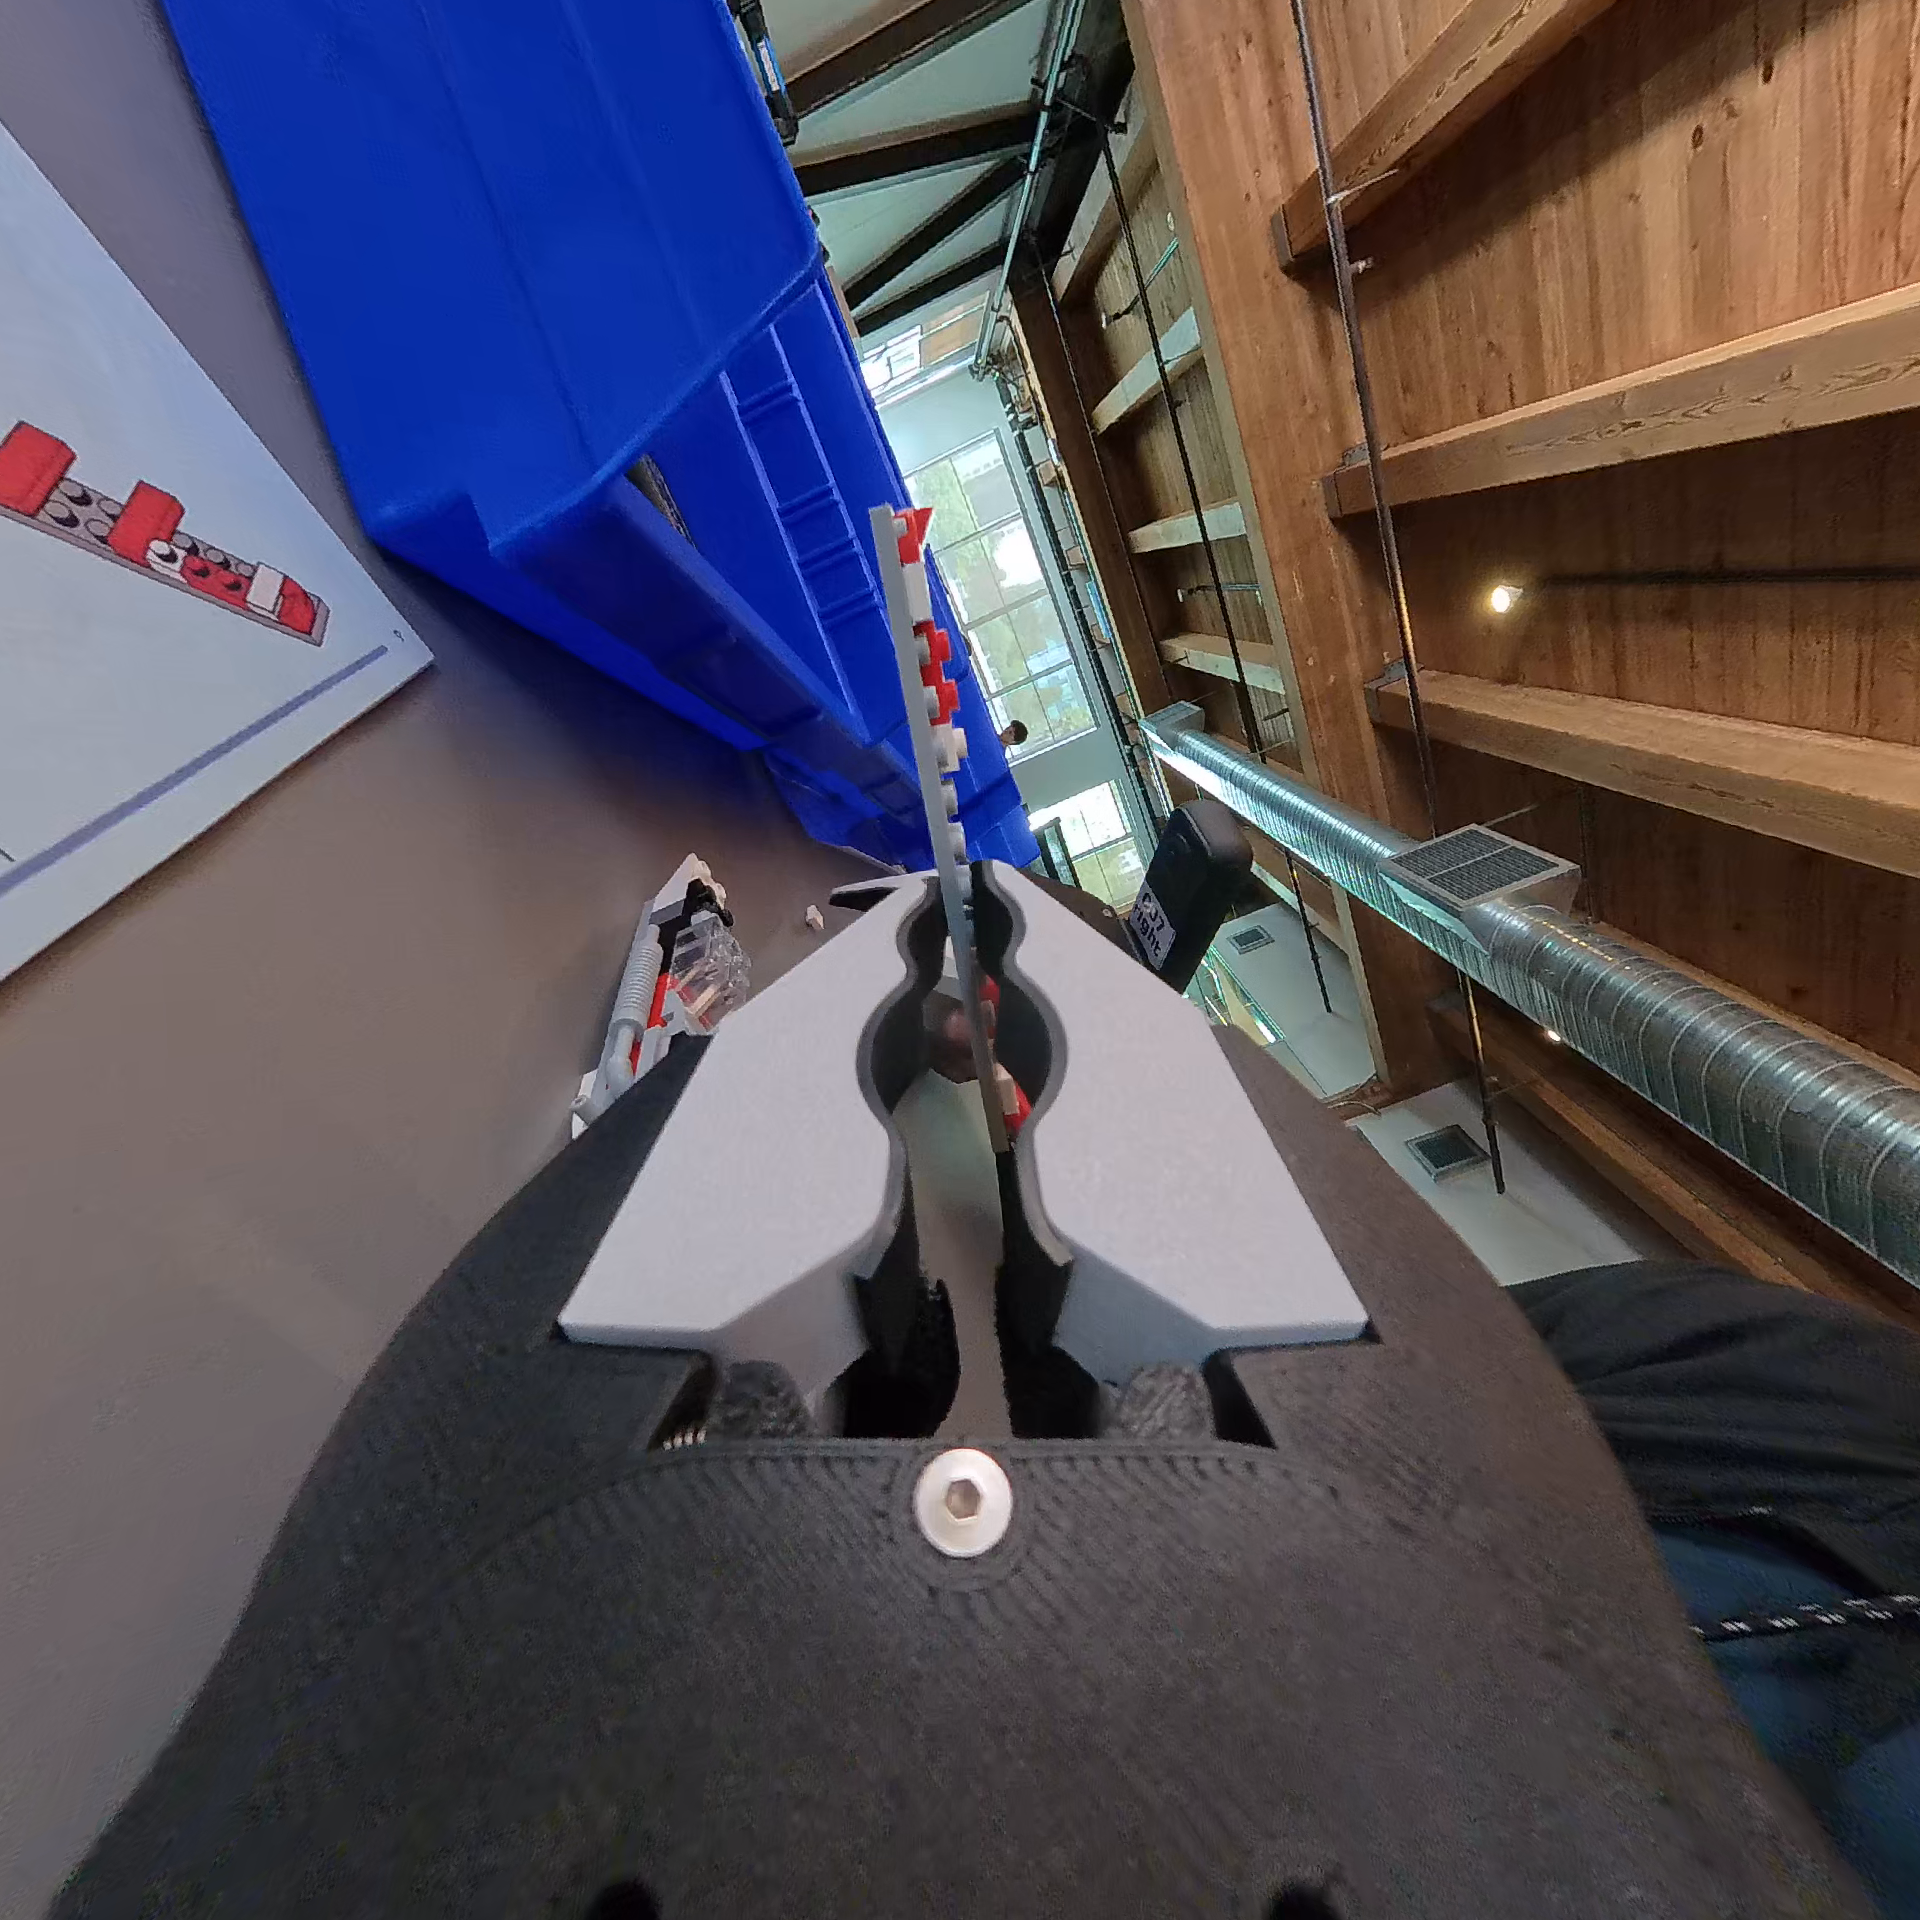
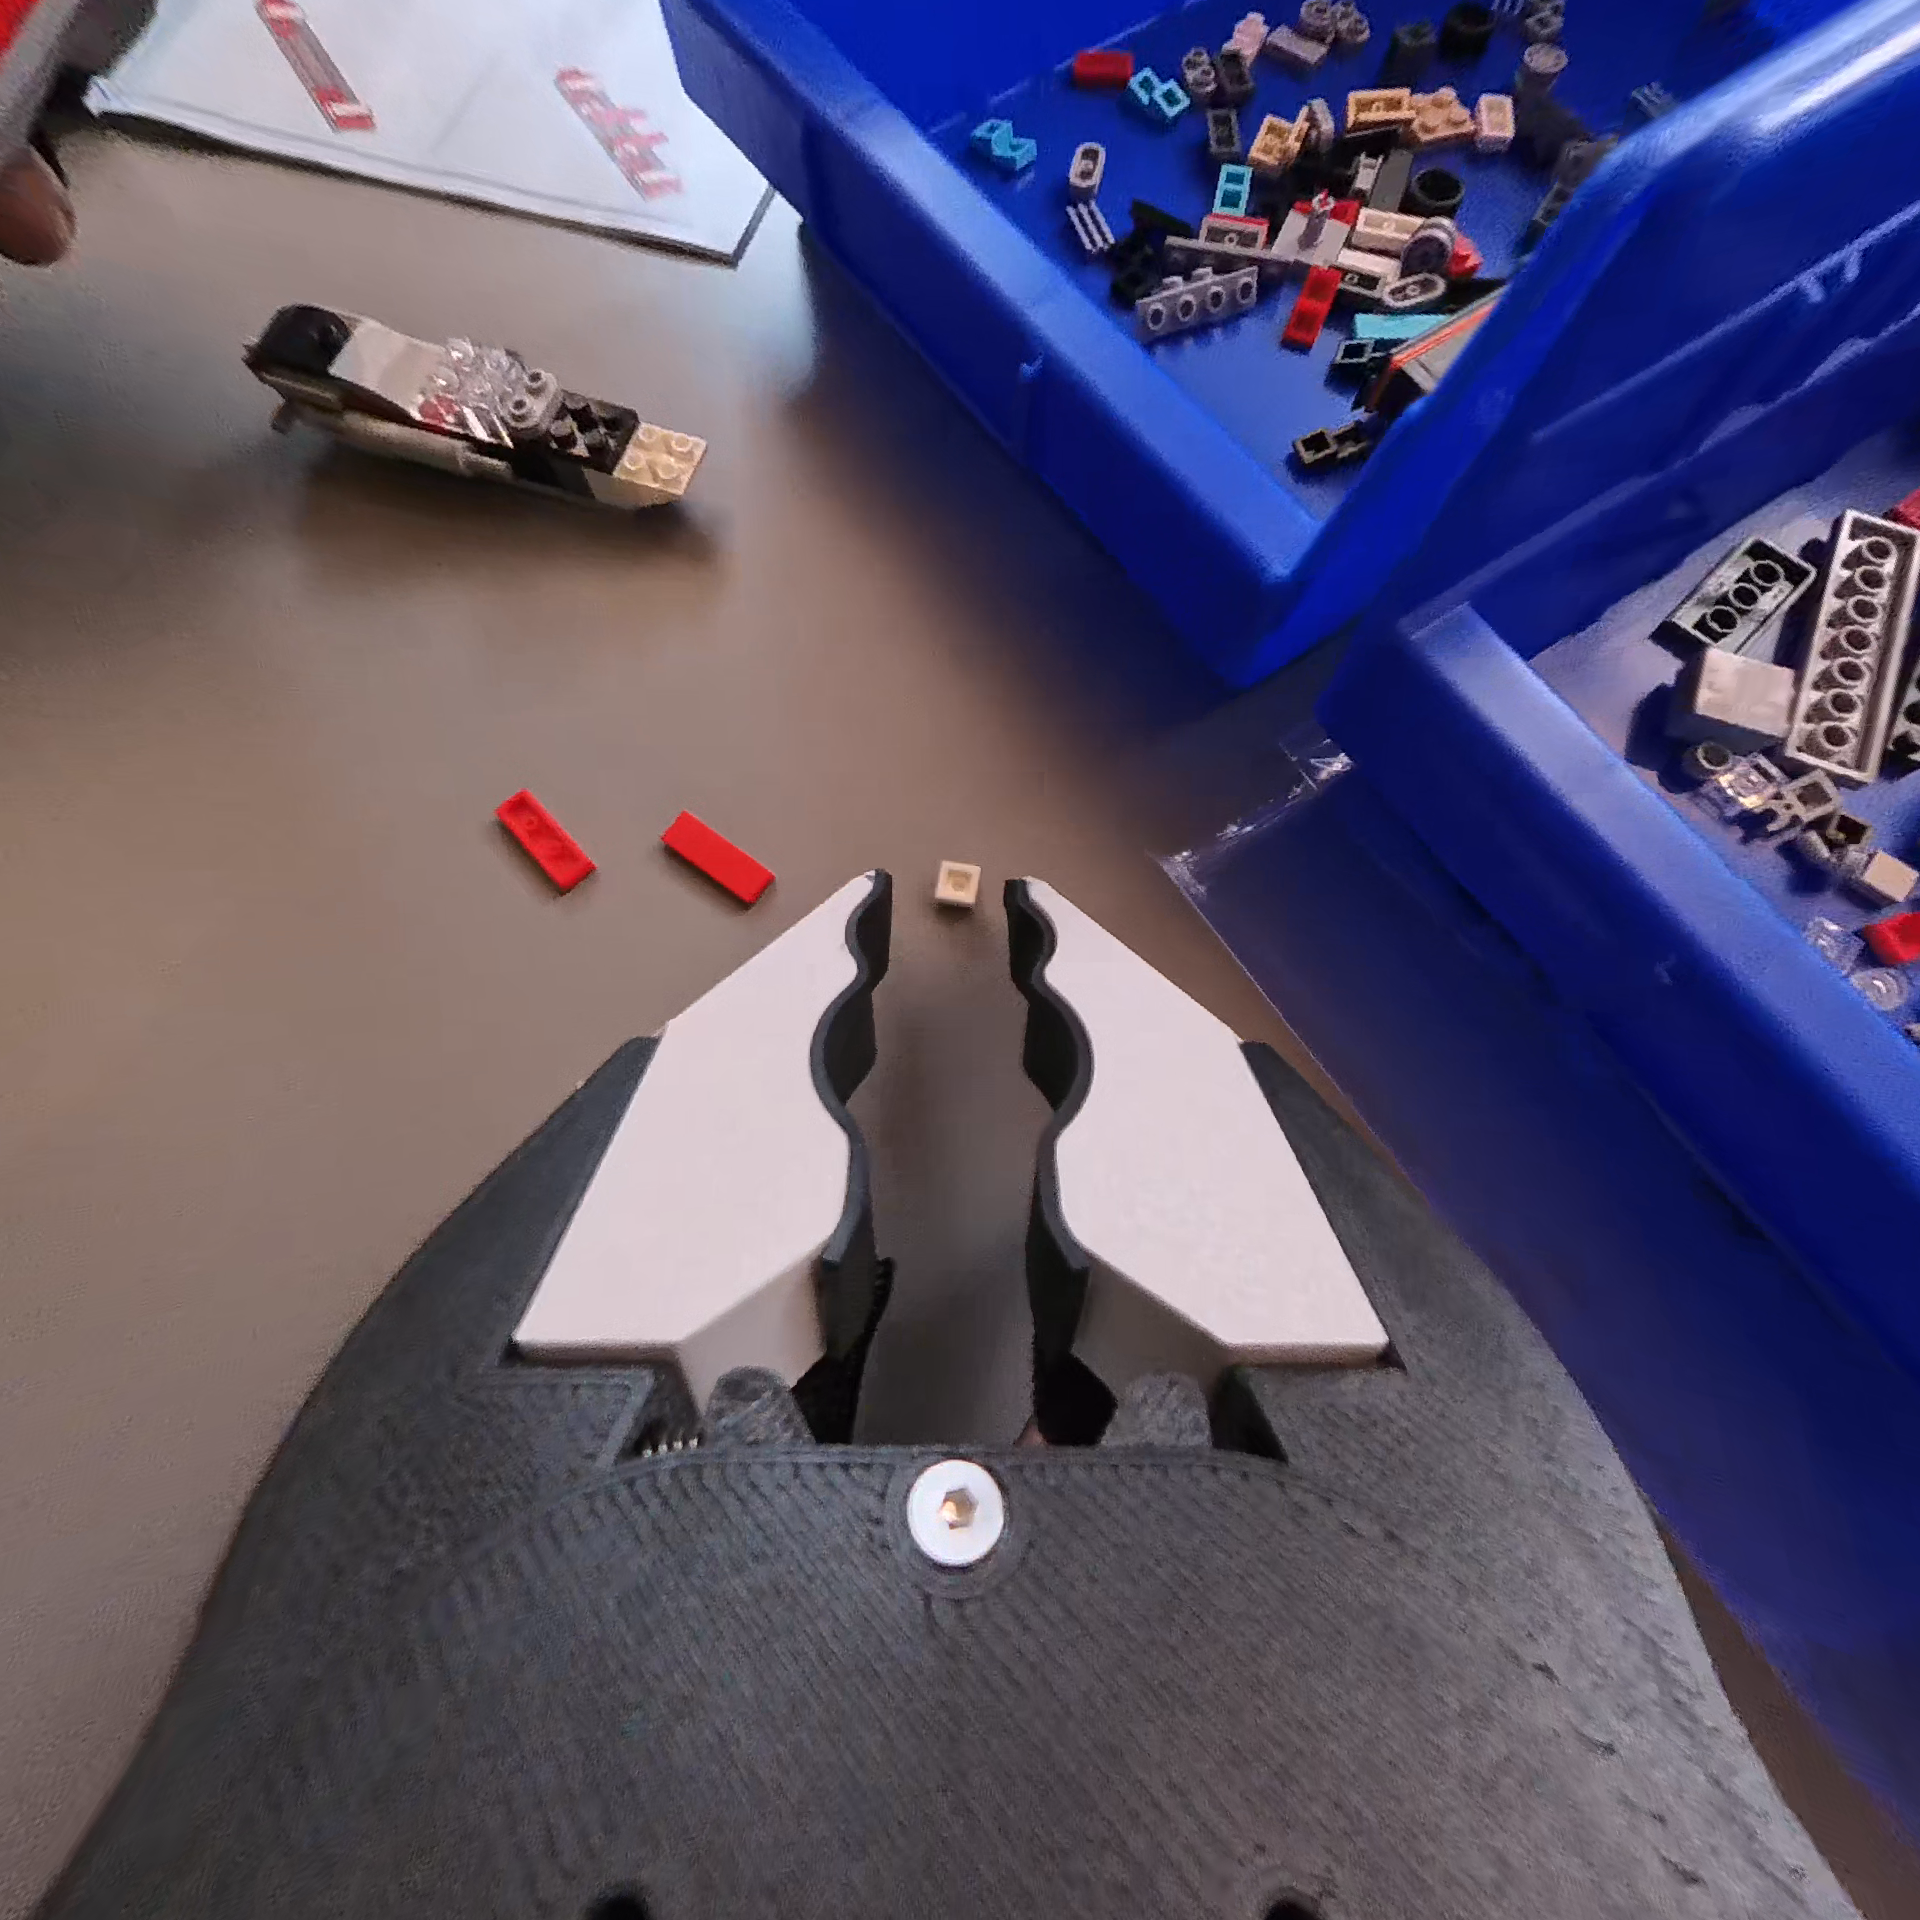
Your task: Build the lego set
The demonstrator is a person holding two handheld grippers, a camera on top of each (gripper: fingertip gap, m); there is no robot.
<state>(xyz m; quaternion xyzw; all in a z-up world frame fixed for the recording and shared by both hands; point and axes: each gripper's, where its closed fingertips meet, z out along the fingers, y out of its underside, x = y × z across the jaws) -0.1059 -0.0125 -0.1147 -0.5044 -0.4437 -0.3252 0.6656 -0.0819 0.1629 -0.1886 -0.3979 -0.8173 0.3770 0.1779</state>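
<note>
Lego strip build (image 1: 928,665), a long grey plate with red and white bits on one face, sits clamped edge-on in the left gripper (image 1: 971,883), jaws together on its lower part, most of its length sticking out past the tips, held up off the table (image 1: 364,1039). Right gripper (image 2: 948,883) hovers low over the table, jaws apart, small tan 1x1 piece (image 2: 956,883) lying right between the tips, not yet pinched.

Risks, as judgement:
- Tan piece is tiny; if the tips close off-centre it likely skates or flips out.
- Two red tiles (image 2: 717,856) (image 2: 544,840) lie just left of the left tip; a sideways drift could knock the nearer one.
- Strip is held by a thin edge with a long overhang, so pressing a part onto the far end could lever it or pop it from the jaws.

Room:
- Blue bins (image 2: 1195,447) full of loose parts crowd the right side, near bin wall close to the right fingertip; little clearance there.
- Open table ahead and to the left.
- Partly built black-and-clear model (image 2: 468,416) farther ahead-left, instruction sheet (image 2: 447,94) beyond it, both well apart from the pick.
</note>
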